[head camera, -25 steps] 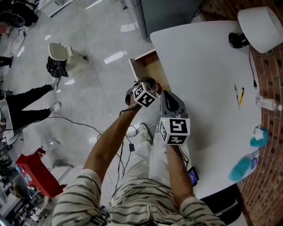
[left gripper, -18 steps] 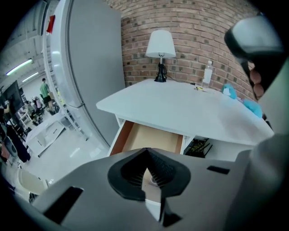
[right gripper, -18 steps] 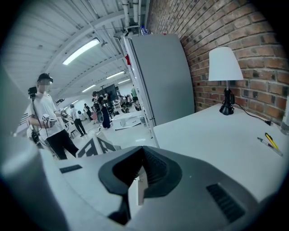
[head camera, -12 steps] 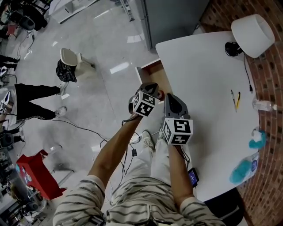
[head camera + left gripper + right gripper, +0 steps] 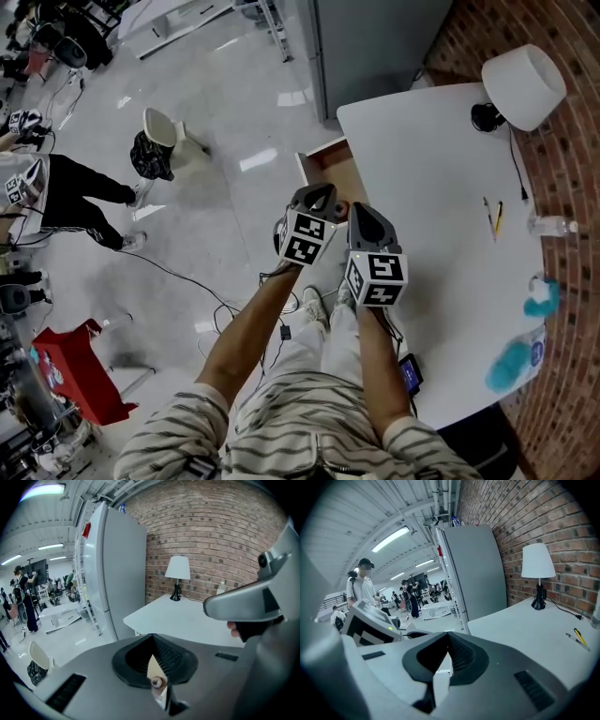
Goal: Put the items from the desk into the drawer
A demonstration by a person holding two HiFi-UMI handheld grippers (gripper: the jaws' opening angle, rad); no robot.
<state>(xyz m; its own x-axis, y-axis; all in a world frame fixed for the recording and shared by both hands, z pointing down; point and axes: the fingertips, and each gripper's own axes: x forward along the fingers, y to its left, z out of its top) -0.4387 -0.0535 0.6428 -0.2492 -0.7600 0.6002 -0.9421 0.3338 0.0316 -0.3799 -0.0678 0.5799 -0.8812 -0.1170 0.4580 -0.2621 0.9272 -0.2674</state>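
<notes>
The white desk (image 5: 422, 187) runs along the brick wall. Its wooden drawer (image 5: 328, 167) stands pulled open at the desk's left edge. My left gripper (image 5: 318, 197) hangs shut just on the near side of the drawer, and its jaws (image 5: 153, 652) meet with nothing held. Beside it, over the desk's edge, my right gripper (image 5: 362, 216) is also shut and empty (image 5: 446, 652). Two pens (image 5: 491, 217), a clear bottle (image 5: 553, 226) and teal items (image 5: 541, 298) lie far right on the desk.
A white lamp (image 5: 523, 75) stands at the desk's far corner. A grey cabinet (image 5: 375, 37) is behind the desk. Cables (image 5: 187, 272), a red box (image 5: 70, 375), a white chair (image 5: 155, 127) and people (image 5: 66, 192) are on the floor to the left.
Both grippers have risen toward the head camera, the left one more and with a roll. Both stay shut.
</notes>
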